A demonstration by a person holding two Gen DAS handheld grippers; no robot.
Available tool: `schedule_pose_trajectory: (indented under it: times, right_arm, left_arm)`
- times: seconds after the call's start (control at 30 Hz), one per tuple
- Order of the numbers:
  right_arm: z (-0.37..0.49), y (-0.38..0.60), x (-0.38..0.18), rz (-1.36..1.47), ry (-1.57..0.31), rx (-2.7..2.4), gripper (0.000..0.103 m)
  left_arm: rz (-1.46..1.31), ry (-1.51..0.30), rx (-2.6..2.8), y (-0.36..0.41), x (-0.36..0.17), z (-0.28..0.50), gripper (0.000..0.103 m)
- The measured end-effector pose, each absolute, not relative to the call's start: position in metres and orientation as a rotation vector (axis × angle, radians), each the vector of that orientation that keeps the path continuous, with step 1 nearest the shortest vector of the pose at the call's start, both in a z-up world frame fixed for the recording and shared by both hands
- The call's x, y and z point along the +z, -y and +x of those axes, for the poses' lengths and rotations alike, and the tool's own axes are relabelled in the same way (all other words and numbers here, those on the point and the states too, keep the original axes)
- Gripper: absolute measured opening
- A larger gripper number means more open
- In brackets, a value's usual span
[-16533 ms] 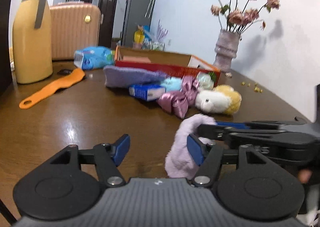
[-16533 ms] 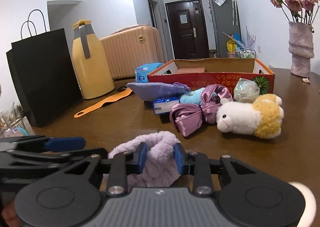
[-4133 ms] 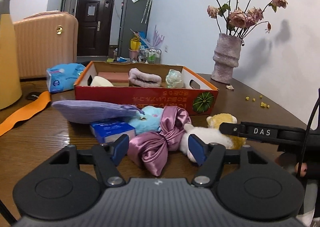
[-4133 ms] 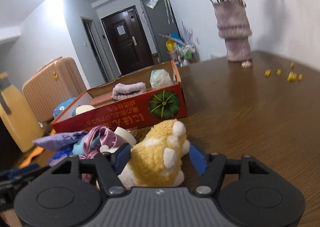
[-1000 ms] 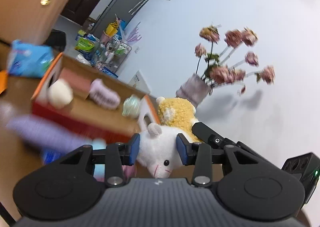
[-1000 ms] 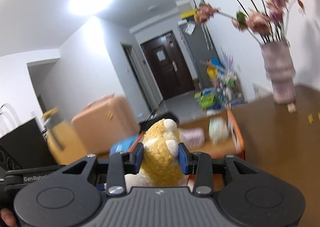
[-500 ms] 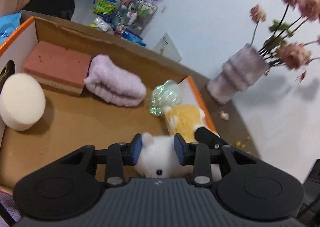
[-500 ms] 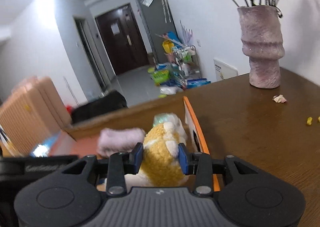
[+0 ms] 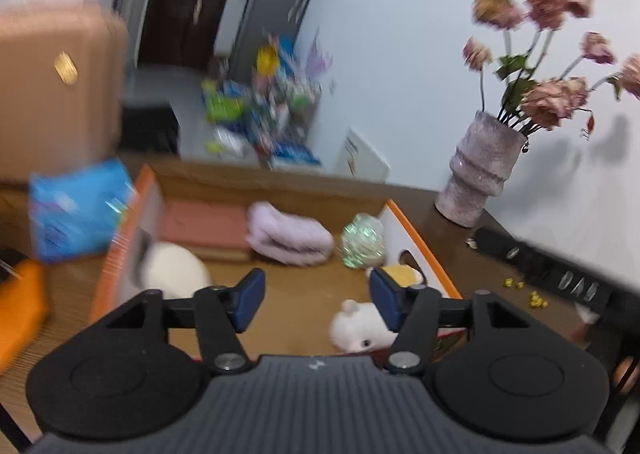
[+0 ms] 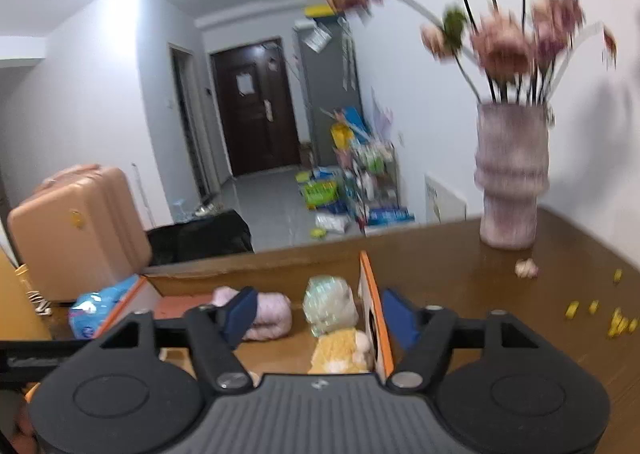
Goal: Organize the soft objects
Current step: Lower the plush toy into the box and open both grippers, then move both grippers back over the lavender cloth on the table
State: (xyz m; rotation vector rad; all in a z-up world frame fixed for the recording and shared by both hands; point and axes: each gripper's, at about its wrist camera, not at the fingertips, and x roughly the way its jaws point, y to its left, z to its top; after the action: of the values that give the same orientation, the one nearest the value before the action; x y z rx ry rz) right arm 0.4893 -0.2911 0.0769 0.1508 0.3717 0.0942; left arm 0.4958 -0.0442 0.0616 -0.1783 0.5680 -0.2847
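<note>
Left gripper point(image 9: 316, 300), jaws opening with nothing between the pads; right gripper point(image 10: 318, 312) likewise opening, unloaded. Plush sheep point(image 9: 362, 324) lies inside the cardboard box point(image 9: 416, 254), below and slightly right of the left fingers, tucked against the box's orange right wall. Ahead of it sit the iridescent ball point(image 9: 362, 240) and lilac headband point(image 9: 290, 234); bare box floor remains centre-left. Beyond the wall, open table point(image 10: 460, 274) reaches the vase point(image 10: 510, 182); motion blur probably softens the edges.

I see a vase point(image 10: 510, 182) of flowers point(image 9: 548, 54) on the table point(image 10: 480, 274), a suitcase point(image 10: 76, 230), and a dark door point(image 10: 256, 106) behind.
</note>
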Motion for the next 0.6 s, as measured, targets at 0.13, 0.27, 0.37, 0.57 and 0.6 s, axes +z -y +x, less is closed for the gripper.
schedule_pose_trajectory:
  times: [0.13,0.27,0.37,0.57,0.6]
  right_arm:
    - [0.441,0.291,0.105,0.137,-0.295,0.151,0.082]
    - [0.385,0.286,0.116,0.099,-0.217,0.193,0.086]
    - [0.339,0.278,0.109,0.057,-0.179,0.226,0.087]
    - [0.256,0.248,0.065,-0.081,-0.185,0.306,0.092]
    - [0.243,0.243,0.057,-0.092,-0.174,0.313,0.092]
  left_arm:
    - [-0.066,-0.440,-0.232,0.027,0.084,0.430,0.076]
    - [0.022,-0.315,-0.180,0.013,0.094,0.359,0.084]
    - [0.023,-0.238,-0.137,-0.002,0.089,0.303,0.088]
    - [0.049,-0.157,-0.002,-0.012,0.055,0.208,0.093]
    - [0.064,-0.149,0.021,-0.012,0.047,0.196,0.094]
